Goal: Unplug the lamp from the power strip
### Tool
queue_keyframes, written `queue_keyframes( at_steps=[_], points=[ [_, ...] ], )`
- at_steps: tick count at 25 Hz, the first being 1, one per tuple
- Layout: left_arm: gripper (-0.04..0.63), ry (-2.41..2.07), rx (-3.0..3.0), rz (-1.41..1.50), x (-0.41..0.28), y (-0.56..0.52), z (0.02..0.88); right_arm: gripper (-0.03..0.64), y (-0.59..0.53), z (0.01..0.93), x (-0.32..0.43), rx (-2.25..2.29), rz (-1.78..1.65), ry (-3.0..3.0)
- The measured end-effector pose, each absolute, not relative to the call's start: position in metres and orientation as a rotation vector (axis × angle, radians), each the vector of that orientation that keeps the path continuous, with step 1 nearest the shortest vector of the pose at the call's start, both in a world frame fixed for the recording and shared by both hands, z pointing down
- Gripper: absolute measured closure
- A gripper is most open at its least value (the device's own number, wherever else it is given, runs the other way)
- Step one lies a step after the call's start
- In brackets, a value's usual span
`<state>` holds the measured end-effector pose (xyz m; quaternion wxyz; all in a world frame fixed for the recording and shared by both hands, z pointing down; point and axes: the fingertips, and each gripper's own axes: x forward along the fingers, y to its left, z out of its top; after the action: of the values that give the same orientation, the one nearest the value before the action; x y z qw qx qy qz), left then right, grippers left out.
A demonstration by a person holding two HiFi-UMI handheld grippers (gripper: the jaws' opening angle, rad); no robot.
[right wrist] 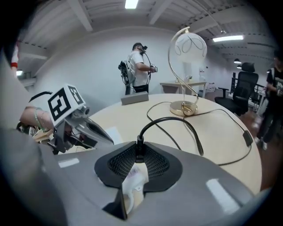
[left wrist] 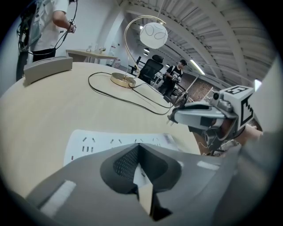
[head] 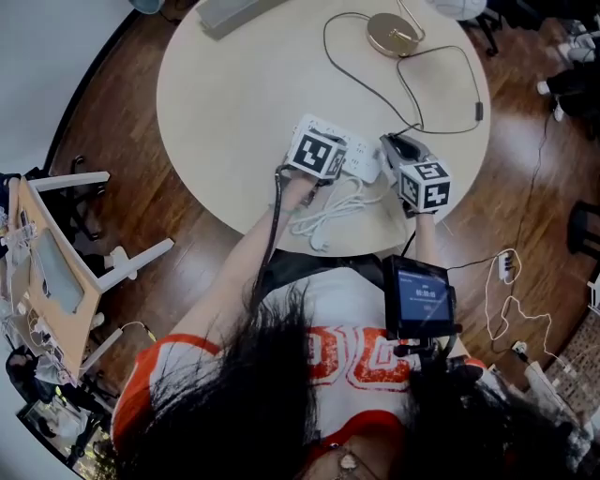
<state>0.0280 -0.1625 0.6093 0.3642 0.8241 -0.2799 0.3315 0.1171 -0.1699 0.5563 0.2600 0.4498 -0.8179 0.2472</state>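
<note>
Just over the near long edge of the power strip (left wrist: pixel 106 142), the left gripper view shows the left hand-held gripper (left wrist: pixel 138 149) with its smooth grey jaws pressed together. The dark dimpled pads meet at the tips and pinch nothing. Whether they touch the strip I cannot tell. The strip is a flat white plastic bar with rows of slots, its near edge hidden behind the jaws. Right of the strip the right hand-held gripper (left wrist: pixel 173 117) hangs above the matt beige counter (left wrist: pixel 44 114), with small prongs showing at its tip. Beyond the strip stands the lamp (left wrist: pixel 154 35), with a round brass-coloured base, a thin curved stem and a white globe.

In the right gripper view, the mesh-textured pads pinch the black lamp plug (right wrist: pixel 139 148), which is clear of the strip. A glossy black cord (right wrist: pixel 169 118) arches up from it. The strip is only a pale patch to the left.

In the head view, a loose white cable (head: pixel 328 211) lies coiled on the person's side of the strip. Far beyond the strip, a grey bar (head: pixel 230 11) is cut off by the frame.
</note>
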Motion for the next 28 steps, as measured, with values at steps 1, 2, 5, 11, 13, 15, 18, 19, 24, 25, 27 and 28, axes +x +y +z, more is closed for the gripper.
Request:
queue_keyframes(
  at_steps=[1,2,5,11,13,15,18,19,24,25,27,28],
  points=[
    [0.595,-0.718,2.123,0.846,0.028,-0.163,0.609,0.561,-0.167,0.564,0.121,1.225,0.694,-2.184],
    [0.595,-0.716,2.126,0.842,0.029,-0.162,0.609,0.561,-0.165,0.570,0.124,1.233,0.715,-2.161],
    [0.595,-0.707,2.137,0.843,0.029,-0.160,0.609,0.560,-0.159,0.581,0.127,1.250,0.769,-2.136],
    [0.595,-0.676,2.138,0.811,0.031,-0.144,0.603,0.471,-0.152,0.585,0.133,1.260,0.912,-2.151],
    [0.595,-0.682,2.142,0.771,0.030,-0.140,0.596,0.462,-0.144,0.584,0.140,1.275,0.931,-2.144],
    [0.595,-0.692,2.146,0.717,0.029,-0.139,0.586,0.460,-0.134,0.583,0.152,1.321,0.958,-2.130],
    [0.595,-0.721,2.151,0.618,0.024,-0.140,0.569,0.459,-0.116,0.582,0.175,1.447,1.045,-2.099],
    [0.595,-0.730,2.154,0.578,0.023,-0.140,0.561,0.459,-0.110,0.579,0.184,1.503,1.078,-2.089],
    [0.595,-0.742,2.179,0.330,0.026,-0.136,0.518,0.600,-0.092,0.539,0.206,1.749,1.118,-2.174],
    [0.595,-0.742,2.179,0.287,0.028,-0.134,0.510,0.615,-0.093,0.528,0.203,1.762,1.100,-2.217],
    [0.595,-0.739,2.180,0.212,0.032,-0.130,0.495,0.615,-0.095,0.507,0.195,1.754,1.042,-2.291],
    [0.595,-0.737,2.182,0.176,0.034,-0.127,0.488,0.615,-0.096,0.497,0.189,1.741,1.004,-2.327]
  ],
)
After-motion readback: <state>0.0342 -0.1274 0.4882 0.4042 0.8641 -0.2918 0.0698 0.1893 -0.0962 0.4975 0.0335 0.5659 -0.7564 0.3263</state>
